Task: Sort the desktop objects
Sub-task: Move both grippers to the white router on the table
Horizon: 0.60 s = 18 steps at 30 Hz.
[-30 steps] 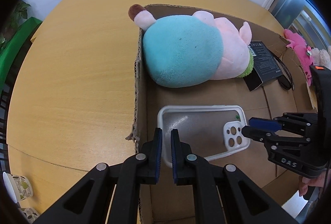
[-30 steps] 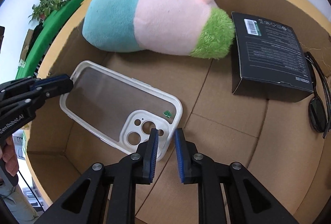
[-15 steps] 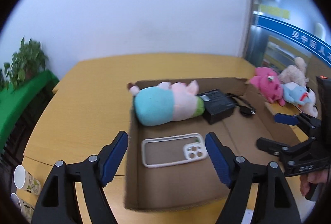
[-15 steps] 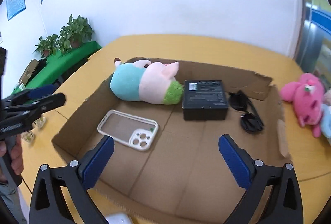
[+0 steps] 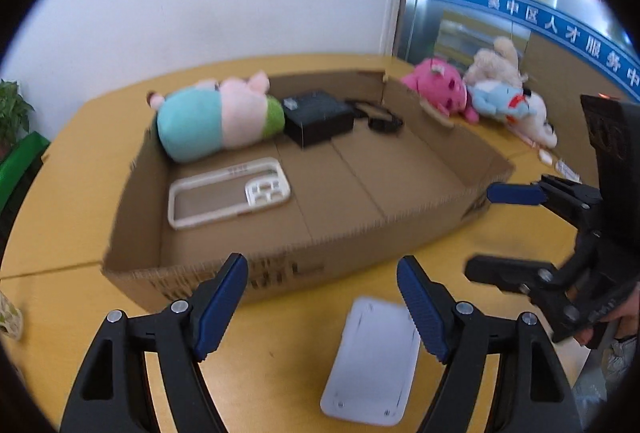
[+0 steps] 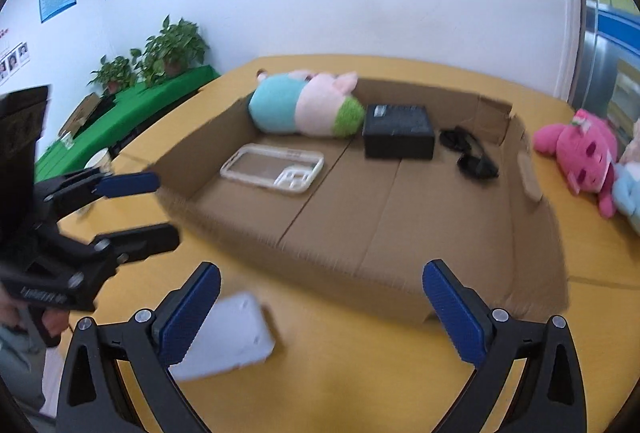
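Nearest, a flat white case (image 5: 372, 361) lies on the yellow table (image 5: 80, 169), in front of the cardboard box (image 5: 400, 229). The left gripper (image 5: 322, 307) hangs above it, jaws spread wide and empty; the right gripper (image 6: 320, 309), just to its right, is spread widest and also empty. Best to straddle the case's narrow sides squarely before closing. Farther off, the box holds a clear phone case (image 5: 228, 191), plush pig (image 5: 216, 123), black carton (image 5: 318, 117) and sunglasses (image 5: 378, 117).

Brown cardboard box (image 5: 360, 233) on yellow table (image 5: 80, 193) — teal, pink and green plush (image 5: 216, 125), black box (image 5: 318, 117), white phone case (image 5: 228, 191).
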Available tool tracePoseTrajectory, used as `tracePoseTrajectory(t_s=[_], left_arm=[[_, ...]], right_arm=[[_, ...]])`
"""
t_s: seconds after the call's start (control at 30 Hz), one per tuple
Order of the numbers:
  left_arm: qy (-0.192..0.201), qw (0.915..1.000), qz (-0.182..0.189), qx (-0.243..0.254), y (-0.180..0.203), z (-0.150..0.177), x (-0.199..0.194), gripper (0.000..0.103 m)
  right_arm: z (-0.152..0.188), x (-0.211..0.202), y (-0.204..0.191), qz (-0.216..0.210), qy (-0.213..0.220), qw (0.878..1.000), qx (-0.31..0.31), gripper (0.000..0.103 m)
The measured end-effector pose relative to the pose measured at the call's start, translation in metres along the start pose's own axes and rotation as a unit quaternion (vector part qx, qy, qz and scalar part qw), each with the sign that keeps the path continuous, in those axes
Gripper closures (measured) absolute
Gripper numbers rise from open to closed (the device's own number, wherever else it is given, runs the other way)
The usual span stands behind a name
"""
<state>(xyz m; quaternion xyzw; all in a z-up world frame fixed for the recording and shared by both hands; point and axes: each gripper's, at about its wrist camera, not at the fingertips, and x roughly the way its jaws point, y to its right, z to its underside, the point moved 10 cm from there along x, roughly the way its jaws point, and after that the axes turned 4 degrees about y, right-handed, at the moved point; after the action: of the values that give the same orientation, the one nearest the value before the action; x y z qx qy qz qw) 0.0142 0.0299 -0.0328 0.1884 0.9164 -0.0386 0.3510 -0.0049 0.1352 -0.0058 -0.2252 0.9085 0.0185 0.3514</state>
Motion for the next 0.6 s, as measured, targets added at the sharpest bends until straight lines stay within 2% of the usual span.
tracePoseTrajectory(t_s=[0.1,0.2,0.4,0.47,0.6], left_arm=[[-0.035,0.9994,0.003,0.001,0.003,0.026,0.015,0.026],[-0.068,0.9972,0.024,-0.019,0.007,0.049,0.027,0.026],[-0.113,0.9900,0.053,-0.065,0.004,0.073,0.042,0.026],[-0.120,0.9850,0.082,-0.093,0.009,0.080,0.043,0.026],[-0.124,0.9831,0.099,-0.092,0.023,0.086,0.039,0.026]], right_arm=[[0.044,0.008,-0.015,-0.054,-0.030,0.998,0.025,0.001],[0.071,0.017,-0.029,-0.066,-0.055,0.996,0.022,0.001],[0.088,0.025,-0.053,-0.100,-0.073,0.992,0.012,0.001],[0.090,0.027,-0.061,-0.108,-0.078,0.991,0.003,0.001],[0.099,0.032,-0.068,-0.116,-0.088,0.989,-0.001,0.001]])
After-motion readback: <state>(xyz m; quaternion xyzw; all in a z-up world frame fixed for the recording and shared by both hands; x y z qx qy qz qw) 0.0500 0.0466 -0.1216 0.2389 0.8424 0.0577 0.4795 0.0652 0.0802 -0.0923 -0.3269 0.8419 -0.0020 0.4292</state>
